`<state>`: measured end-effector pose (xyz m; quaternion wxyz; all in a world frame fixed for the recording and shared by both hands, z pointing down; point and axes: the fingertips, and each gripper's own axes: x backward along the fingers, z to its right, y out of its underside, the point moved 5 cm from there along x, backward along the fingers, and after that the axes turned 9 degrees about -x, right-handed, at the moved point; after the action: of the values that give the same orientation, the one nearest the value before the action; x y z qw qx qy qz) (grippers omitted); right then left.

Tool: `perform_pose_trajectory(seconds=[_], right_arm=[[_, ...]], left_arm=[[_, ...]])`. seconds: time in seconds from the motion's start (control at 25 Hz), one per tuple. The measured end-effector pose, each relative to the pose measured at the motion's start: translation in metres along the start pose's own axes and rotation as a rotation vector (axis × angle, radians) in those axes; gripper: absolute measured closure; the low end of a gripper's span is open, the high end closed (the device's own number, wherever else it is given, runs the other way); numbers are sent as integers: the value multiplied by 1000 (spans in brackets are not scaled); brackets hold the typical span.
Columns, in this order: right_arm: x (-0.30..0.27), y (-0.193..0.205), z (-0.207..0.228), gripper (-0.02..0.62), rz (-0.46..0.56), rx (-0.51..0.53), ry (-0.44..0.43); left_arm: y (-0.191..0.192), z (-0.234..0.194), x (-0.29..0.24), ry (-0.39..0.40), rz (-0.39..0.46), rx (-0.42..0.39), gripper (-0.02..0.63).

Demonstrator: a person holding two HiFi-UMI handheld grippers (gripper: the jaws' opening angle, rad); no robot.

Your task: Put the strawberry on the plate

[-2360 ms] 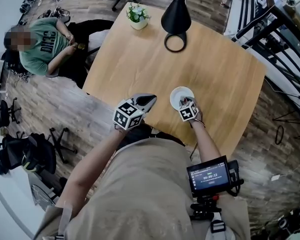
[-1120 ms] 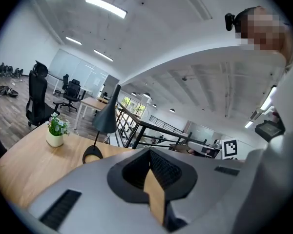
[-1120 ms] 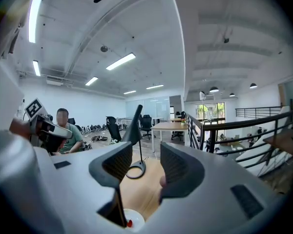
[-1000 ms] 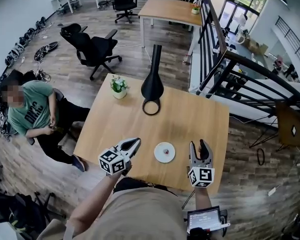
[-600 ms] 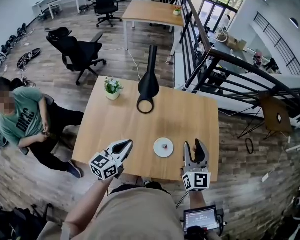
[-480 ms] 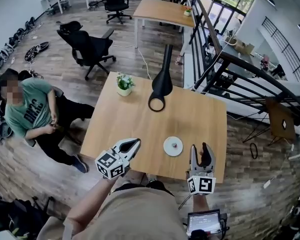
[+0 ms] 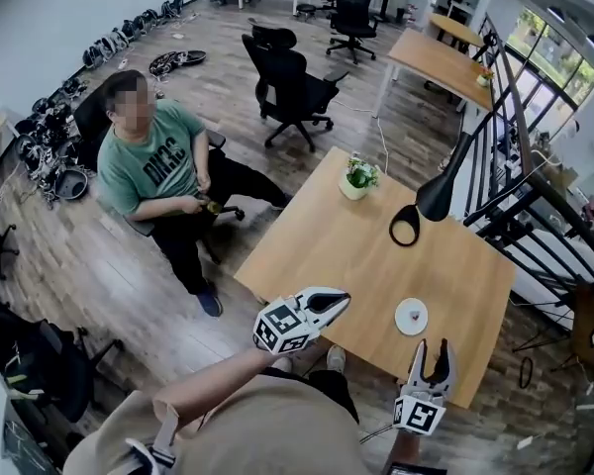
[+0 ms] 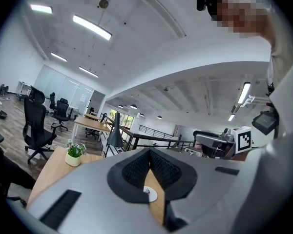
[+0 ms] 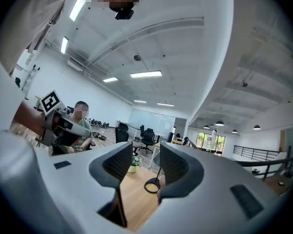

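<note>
A small white plate [image 7: 403, 322] lies near the front edge of the wooden table [image 7: 327, 250], and the red strawberry [image 7: 413, 315] sits on it. My left gripper [image 7: 341, 299] hangs shut and empty at the table's near edge, left of the plate. In the left gripper view the plate [image 8: 151, 196] shows just below the shut jaws of the left gripper [image 8: 149, 156]. My right gripper [image 7: 431, 353] is held level in front of the plate, apart from it, open with nothing between its fingers. The right gripper [image 9: 145, 165] shows its wide gap in its own view.
A black lamp with a ring base [image 7: 406, 225] and a potted plant [image 7: 357, 176] stand at the table's far side. A seated person in a green shirt [image 7: 153, 166] is to the left, office chairs [image 7: 292, 82] beyond, and a black railing [image 7: 535, 226] runs along the right.
Both grippers have pulled back from the table toward me and risen a little. The right gripper, earlier at the plate, is now clear of it. The head view has swung left.
</note>
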<state>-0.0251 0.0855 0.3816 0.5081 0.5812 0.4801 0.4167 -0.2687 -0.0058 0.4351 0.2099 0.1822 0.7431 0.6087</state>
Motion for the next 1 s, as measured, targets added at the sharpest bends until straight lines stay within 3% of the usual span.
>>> perform_pose_trajectory(seconds=[0.44, 0.68, 1.0], right_arm=[[34, 39, -34, 417, -84, -18, 74], [37, 59, -28, 417, -161, -72, 62], [32, 65, -29, 417, -185, -134, 69]], left_arm=[[44, 3, 52, -6, -67, 25, 603], [54, 4, 47, -24, -68, 69, 603], [49, 3, 42, -2, -84, 58, 603]])
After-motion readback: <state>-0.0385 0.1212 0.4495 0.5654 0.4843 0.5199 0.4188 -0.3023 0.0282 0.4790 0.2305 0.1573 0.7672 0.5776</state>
